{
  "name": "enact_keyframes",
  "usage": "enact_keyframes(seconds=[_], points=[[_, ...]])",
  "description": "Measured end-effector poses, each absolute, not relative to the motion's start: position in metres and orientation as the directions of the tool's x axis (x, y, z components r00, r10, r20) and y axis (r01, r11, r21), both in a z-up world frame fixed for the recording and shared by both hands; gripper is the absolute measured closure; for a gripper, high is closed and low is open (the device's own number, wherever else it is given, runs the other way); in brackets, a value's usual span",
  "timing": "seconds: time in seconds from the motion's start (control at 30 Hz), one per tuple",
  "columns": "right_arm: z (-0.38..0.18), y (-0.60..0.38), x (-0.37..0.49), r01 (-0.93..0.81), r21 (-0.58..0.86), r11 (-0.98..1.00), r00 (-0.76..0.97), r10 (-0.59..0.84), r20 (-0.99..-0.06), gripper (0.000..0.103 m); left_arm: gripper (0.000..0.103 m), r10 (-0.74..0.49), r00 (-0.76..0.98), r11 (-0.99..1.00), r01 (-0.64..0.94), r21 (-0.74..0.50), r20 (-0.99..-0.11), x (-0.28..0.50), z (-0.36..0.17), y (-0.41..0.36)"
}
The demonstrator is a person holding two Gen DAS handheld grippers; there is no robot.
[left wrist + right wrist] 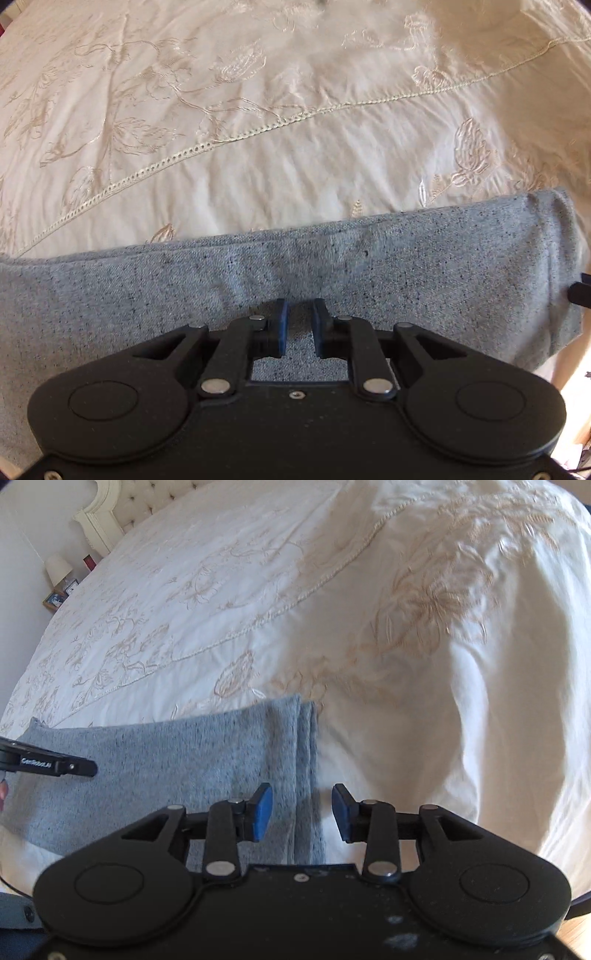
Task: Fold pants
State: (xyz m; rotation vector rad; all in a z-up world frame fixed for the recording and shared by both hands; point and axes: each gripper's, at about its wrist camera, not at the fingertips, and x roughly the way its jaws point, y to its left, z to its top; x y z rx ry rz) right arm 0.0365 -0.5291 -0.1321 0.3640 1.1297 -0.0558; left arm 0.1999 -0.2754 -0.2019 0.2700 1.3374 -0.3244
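The grey speckled pants (332, 269) lie folded in a flat band on the cream bedspread (258, 110). My left gripper (300, 314) hovers over the middle of the band; its blue pads stand a small gap apart with nothing between them. In the right wrist view the pants (166, 760) end in a layered edge under my right gripper (302, 805), which is open wide and empty, straddling that edge. The left gripper's finger (55, 766) reaches in from the left over the fabric.
The embroidered bedspread (258, 609) covers the bed and drapes over its edge at the right. A tufted headboard (110, 513) and a bedside table with a small lamp (58, 568) stand at the far left. Wooden floor (580, 934) shows at the lower right.
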Motion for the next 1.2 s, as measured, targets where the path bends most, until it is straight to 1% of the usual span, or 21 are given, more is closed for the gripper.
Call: enact_keyframes(seconds=[0.1,0.27,0.37,0.4,0.43,0.57,0.7,0.87,0.97,1.03,1.1,1.2], points=[[-0.143,-0.535,0.027,0.262,0.329,0.907,0.413,0.203,-0.888,0.062,0.080,-0.061,0.183,0.930,0.368,0.011,-0.981,0.213,-0.208,-0.282],[-0.161,-0.540,0.026,0.263,0.387,0.884,0.397,0.267,-0.878,0.060,0.080,-0.096,0.177,0.940,0.338,-0.031,-0.979,0.227,-0.195,-0.278],[-0.170,-0.550,0.031,0.293,0.487,0.823,0.394,0.360,-0.846,0.061,0.080,-0.125,0.182,0.958,0.277,-0.071,-0.975,0.228,-0.182,-0.265],[-0.169,-0.552,0.030,0.298,0.509,0.808,0.397,0.380,-0.836,0.070,0.080,-0.133,0.181,0.963,0.257,-0.084,-0.974,0.226,-0.178,-0.260],[-0.165,-0.553,0.030,0.297,0.514,0.804,0.399,0.385,-0.832,0.092,0.080,-0.139,0.178,0.965,0.244,-0.093,-0.974,0.223,-0.175,-0.255],[-0.135,-0.549,0.022,0.277,0.551,0.787,0.466,0.391,-0.793,0.093,0.080,-0.133,0.157,0.966,0.241,-0.093,-0.979,0.199,-0.171,-0.246],[-0.107,-0.536,0.022,0.255,0.542,0.801,0.497,0.373,-0.784,0.093,0.080,-0.148,0.105,0.953,0.281,-0.113,-0.983,0.170,-0.179,-0.247],[-0.099,-0.527,0.024,0.264,0.538,0.800,0.507,0.360,-0.783,0.093,0.080,-0.071,0.055,0.932,0.361,-0.046,-0.996,0.149,-0.206,-0.260],[-0.100,-0.527,0.024,0.286,0.541,0.791,0.508,0.353,-0.786,0.093,0.081,-0.071,0.051,0.934,0.354,-0.049,-0.996,0.154,-0.202,-0.265],[-0.099,-0.526,0.024,0.287,0.531,0.797,0.508,0.343,-0.790,0.093,0.080,-0.117,0.091,0.934,0.350,-0.078,-0.989,0.164,-0.188,-0.267],[-0.093,-0.525,0.024,0.287,0.533,0.796,0.519,0.339,-0.785,0.093,0.080,-0.127,0.132,0.936,0.344,-0.075,-0.983,0.179,-0.179,-0.269],[-0.081,-0.523,0.022,0.282,0.535,0.797,0.537,0.331,-0.776,0.093,0.080,-0.121,0.160,0.956,0.286,-0.071,-0.980,0.212,-0.184,-0.269]])
